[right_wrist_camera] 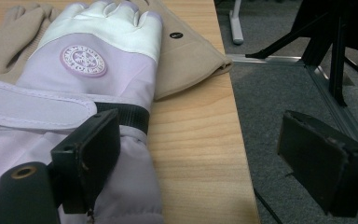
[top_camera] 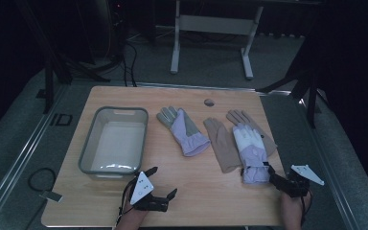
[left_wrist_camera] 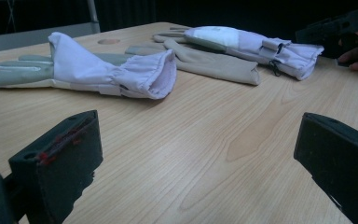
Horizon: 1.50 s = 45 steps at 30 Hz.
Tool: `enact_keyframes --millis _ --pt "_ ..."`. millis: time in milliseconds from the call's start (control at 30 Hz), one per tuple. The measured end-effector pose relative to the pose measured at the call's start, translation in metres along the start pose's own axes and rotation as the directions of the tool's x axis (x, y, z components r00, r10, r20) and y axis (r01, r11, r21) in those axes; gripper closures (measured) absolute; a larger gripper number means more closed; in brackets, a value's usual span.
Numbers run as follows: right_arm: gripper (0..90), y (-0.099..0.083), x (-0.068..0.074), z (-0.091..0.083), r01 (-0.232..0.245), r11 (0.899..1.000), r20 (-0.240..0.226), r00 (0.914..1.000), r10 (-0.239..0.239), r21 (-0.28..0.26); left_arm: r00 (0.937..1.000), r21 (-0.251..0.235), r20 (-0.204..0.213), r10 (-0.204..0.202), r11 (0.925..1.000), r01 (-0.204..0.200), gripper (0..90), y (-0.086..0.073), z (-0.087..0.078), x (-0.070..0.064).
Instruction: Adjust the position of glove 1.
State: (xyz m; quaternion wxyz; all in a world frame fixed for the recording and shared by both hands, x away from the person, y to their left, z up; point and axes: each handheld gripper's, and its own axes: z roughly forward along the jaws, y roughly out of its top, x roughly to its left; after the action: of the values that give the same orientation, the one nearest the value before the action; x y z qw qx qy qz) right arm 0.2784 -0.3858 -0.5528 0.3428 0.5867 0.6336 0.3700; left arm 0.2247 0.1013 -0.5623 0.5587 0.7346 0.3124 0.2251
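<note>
Right tool [right_wrist_camera: 205, 158], jaws apart at the near cuff of the soft, light lilac glove [right_wrist_camera: 74, 93], should pinch that padded cuff; left tool [top_camera: 159, 189] waits, jaws apart.

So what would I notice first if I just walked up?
Probably the lilac-and-white glove lying on the tan gloves at the table's right, with the right claw open at its cuff. Another lilac glove lies mid-table, beside an empty grey tub on the left.
</note>
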Motion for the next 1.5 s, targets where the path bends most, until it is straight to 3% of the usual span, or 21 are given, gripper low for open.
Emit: enact_keyframes --millis 333,367,467,633,767,800,833,867,933,1033,1167,1200,1267,1300,1367,1400,1500 --pt "12.8 0.006 0.0 -0.001 0.003 0.998 -0.059 0.9982 0.0 0.056 1.0 0.001 0.004 0.003 1.0 -0.003 1.0 0.0 0.0 0.0" --pt "12.5 0.011 0.001 0.0 0.018 0.996 -0.071 0.9974 -0.011 0.087 1.0 0.0 0.004 0.002 1.0 -0.002 1.0 0.0 0.0 0.0" --pt "12.0 0.023 0.003 -0.001 0.048 0.994 -0.078 0.9961 -0.041 0.095 1.0 -0.002 0.006 -0.001 1.0 0.001 1.0 0.0 0.0 0.0" --pt "10.9 0.049 0.007 -0.003 0.049 0.996 -0.123 0.9916 -0.04 0.072 1.0 -0.005 0.009 0.0 1.0 0.001 1.0 0.0 0.0 0.0" --pt "10.9 0.066 0.013 -0.004 0.056 0.997 -0.134 0.9898 -0.049 0.049 0.9999 -0.006 0.011 0.002 1.0 -0.002 1.0 0.0 0.0 0.0" --pt "12.8 0.078 0.016 -0.003 0.059 0.997 -0.18 0.9826 -0.048 0.057 0.9999 -0.008 0.013 0.0 1.0 0.0 1.0 0.0 0.0 0.0" --pt "12.8 0.078 0.016 -0.003 0.059 0.997 -0.18 0.9826 -0.048 0.057 0.9999 -0.008 0.013 0.0 1.0 0.0 1.0 0.0 0.0 0.0" --pt "13.5 0.09 0.021 -0.002 0.076 0.996 -0.207 0.9761 -0.064 0.046 0.9999 -0.004 0.016 0.001 1.0 -0.001 1.0 0.0 0.0 0.001" --pt "13.3 0.094 0.024 -0.001 0.088 0.995 -0.209 0.9749 -0.076 0.05 0.9998 -0.005 0.017 -0.002 1.0 0.002 1.0 0.0 0.0 0.001" --pt "13.0 0.112 0.035 0.004 0.096 0.994 -0.268 0.96 -0.081 0.046 0.9998 -0.006 0.02 -0.005 1.0 0.005 1.0 0.0 0.0 0.001" --pt "11.8 0.124 0.047 0.01 0.101 0.993 -0.279 0.9569 -0.079 0.067 0.9997 -0.007 0.022 -0.006 1.0 0.006 1.0 0.0 0.0 0.001" --pt "11.1 0.129 0.054 0.011 0.104 0.993 -0.313 0.9462 -0.083 0.05 0.9997 -0.006 0.024 -0.007 1.0 0.007 1.0 0.0 0.0 0.002" --pt "11.1 0.132 0.059 0.013 0.117 0.992 -0.313 0.9449 -0.096 0.049 0.9997 -0.007 0.024 -0.007 0.9999 0.007 1.0 0.0 0.0 0.002" --pt "11.2 0.137 0.065 0.014 0.123 0.992 -0.331 0.9381 -0.102 0.042 0.9997 -0.008 0.023 -0.01 0.9999 0.01 1.0 0.0 0.0 0.002" --pt "11.3 0.14 0.069 0.015 0.129 0.991 -0.333 0.9369 -0.108 0.043 0.9997 -0.008 0.024 -0.01 0.9999 0.01 1.0 0.0 0.0 0.002" --pt "13.4 0.145 0.075 0.017 0.144 0.989 -0.344 0.9306 -0.124 0.034 0.9997 -0.008 0.023 -0.012 0.9999 0.012 1.0 0.0 0.0 0.002" --pt "14.2 0.15 0.082 0.021 0.156 0.987 -0.355 0.9248 -0.136 0.026 0.9996 -0.008 0.025 -0.012 0.9999 0.012 1.0 0.0 -0.001 0.002"
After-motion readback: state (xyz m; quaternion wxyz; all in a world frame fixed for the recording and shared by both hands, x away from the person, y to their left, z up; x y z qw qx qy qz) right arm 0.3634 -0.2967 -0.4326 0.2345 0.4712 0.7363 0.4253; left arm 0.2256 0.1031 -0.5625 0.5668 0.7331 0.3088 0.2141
